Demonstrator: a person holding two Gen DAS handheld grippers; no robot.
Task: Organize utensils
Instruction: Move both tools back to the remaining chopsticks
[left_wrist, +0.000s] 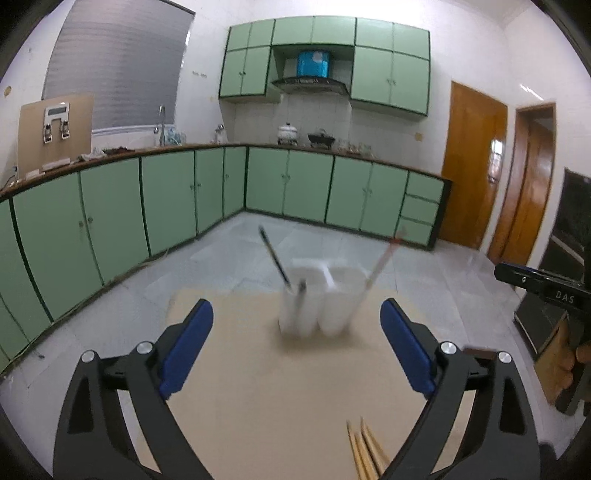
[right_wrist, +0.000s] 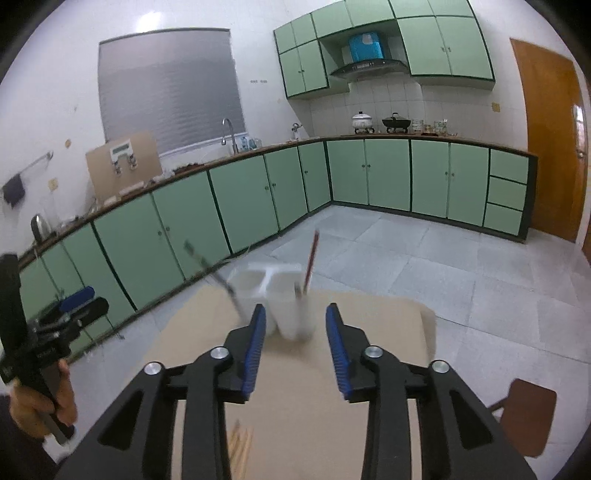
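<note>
Left claw (left_wrist: 297, 345) was spread wide, nothing between its blue pads; right claw (right_wrist: 295, 345) was partly spread, also empty. Wooden chopsticks (left_wrist: 364, 454) lay on the tan surface (left_wrist: 280, 398) near the camera, below the left claw. Farther off, a white two-compartment holder (left_wrist: 319, 299) stood at the surface's far edge, blurred. A dark utensil (left_wrist: 274, 258) leaned in its left compartment, a red-tipped one (left_wrist: 380, 264) in its right. Green cabinets (left_wrist: 166, 206) behind.

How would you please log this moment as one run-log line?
left gripper: open, empty | right gripper: open, empty | white holder: two utensils inside | chopsticks: on table
</note>
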